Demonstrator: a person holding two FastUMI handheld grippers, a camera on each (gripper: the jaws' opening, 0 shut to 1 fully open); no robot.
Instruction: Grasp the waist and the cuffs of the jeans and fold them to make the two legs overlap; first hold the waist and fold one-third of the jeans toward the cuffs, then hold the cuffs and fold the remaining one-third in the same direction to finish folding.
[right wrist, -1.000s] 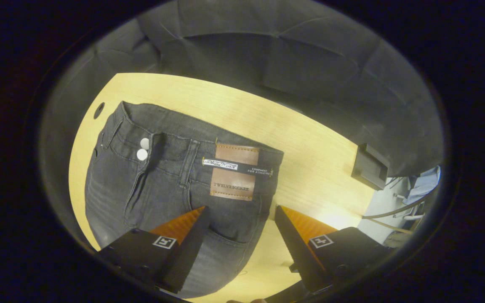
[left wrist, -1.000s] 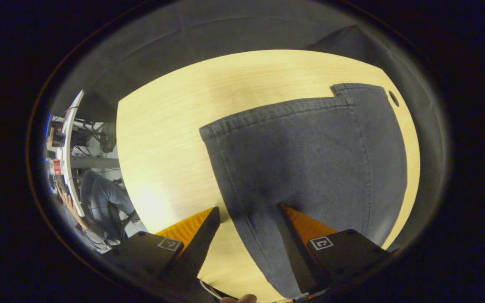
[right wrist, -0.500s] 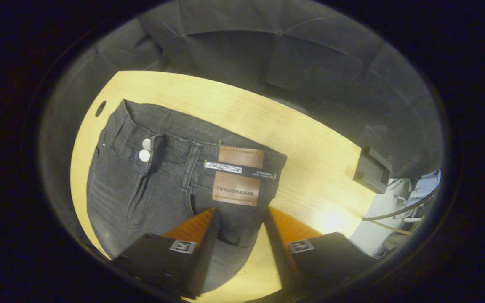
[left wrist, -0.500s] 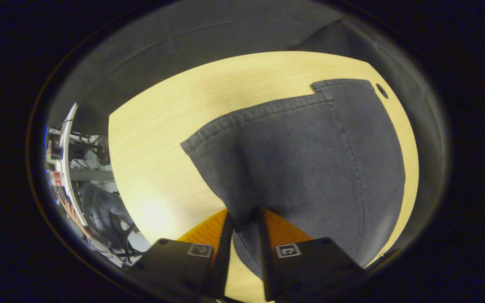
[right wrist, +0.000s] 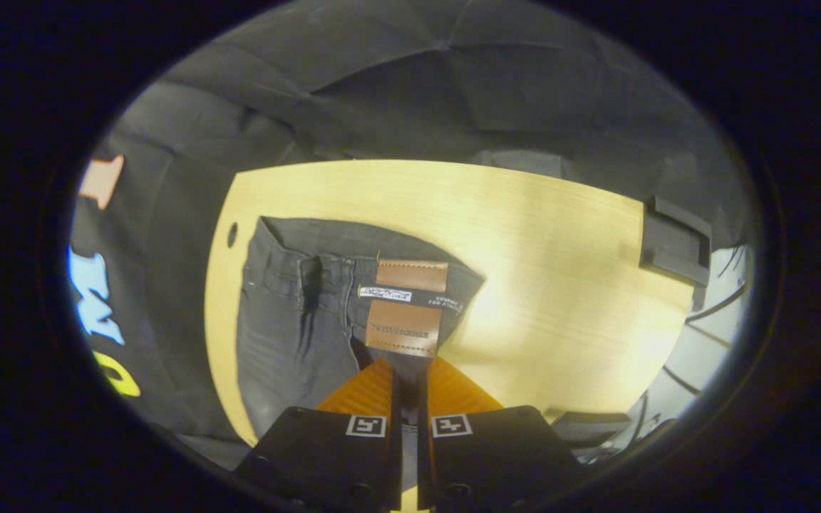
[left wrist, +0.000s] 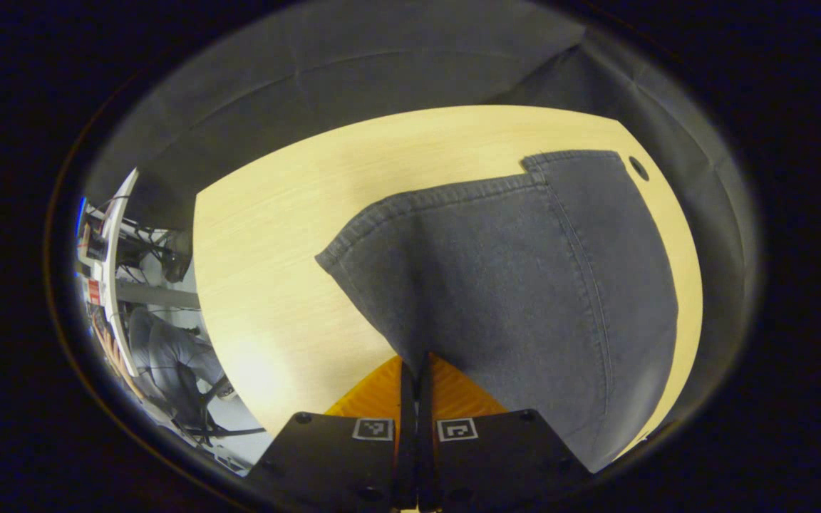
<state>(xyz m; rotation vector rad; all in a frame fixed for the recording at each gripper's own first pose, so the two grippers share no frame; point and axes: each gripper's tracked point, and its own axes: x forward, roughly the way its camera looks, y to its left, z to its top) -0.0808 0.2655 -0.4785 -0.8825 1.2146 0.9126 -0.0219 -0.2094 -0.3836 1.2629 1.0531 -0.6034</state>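
Left gripper point(left wrist: 416, 370): the 2 fingers are pressed together with only a thin slit between them, and the dark denim of the jeans point(left wrist: 510, 285) is pinched at their tips. The fabric rises from the worktop point(left wrist: 275, 271) to the grip point, forming a tented fold. The cuffs point(left wrist: 446, 196) lie at the far end of the leg in the left gripper view, with 1 hemmed edge set slightly behind the other. A small round hole point(left wrist: 638, 169) in the worktop sits just beyond the far cuff corner.

Right gripper point(right wrist: 405, 374): the 2 fingers are closed to a narrow gap on the jeans point(right wrist: 296, 320) at the waist point(right wrist: 353, 267), just below the brown leather patch point(right wrist: 405, 313). The waistband region is lifted toward the fingers, while the rest of the garment lies flat on the worktop point(right wrist: 560, 285). The fly seam runs left of the patch.

The jeans lie on the light wood worktop, nearer its left side in the right gripper view. A dark block point(right wrist: 674, 242) sits at the far right edge of the worktop. Black cloth forms the booth wall point(right wrist: 417, 92) behind the worktop.
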